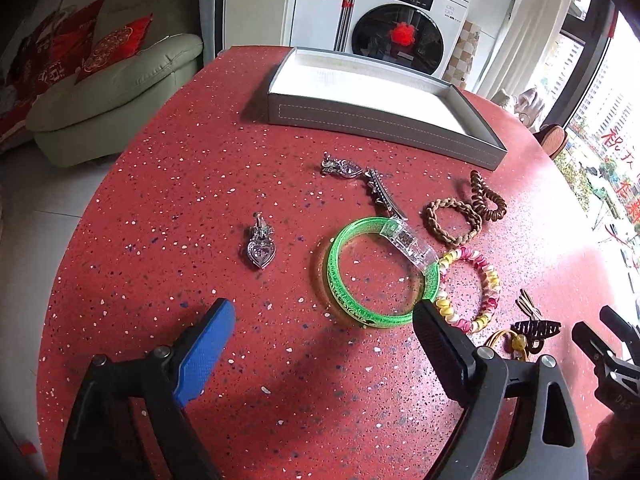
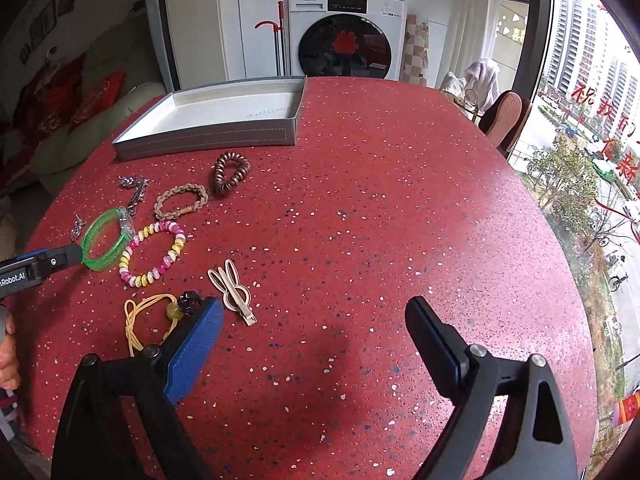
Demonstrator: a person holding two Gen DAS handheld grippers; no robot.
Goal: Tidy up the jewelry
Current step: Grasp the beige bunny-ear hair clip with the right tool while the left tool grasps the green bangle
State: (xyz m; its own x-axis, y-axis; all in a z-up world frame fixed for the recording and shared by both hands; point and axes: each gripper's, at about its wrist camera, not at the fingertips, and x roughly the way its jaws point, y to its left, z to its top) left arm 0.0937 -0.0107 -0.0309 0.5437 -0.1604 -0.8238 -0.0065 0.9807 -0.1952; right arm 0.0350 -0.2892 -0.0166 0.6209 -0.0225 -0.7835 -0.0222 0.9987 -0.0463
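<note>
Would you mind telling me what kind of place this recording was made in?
Most likely a high-rise flat's living area: a front-loading washing machine stands behind the red speckled table, a pale green sofa sits to one side, and tall residential blocks show through the window.

On the red table [image 2: 380,220] lay one grey tray [image 1: 376,120] near its far edge, one green bangle [image 1: 376,276], two silver brooches [image 1: 259,246], four hair ties [image 2: 152,254], and four hair clips [image 2: 234,292], one of them clear.
</note>
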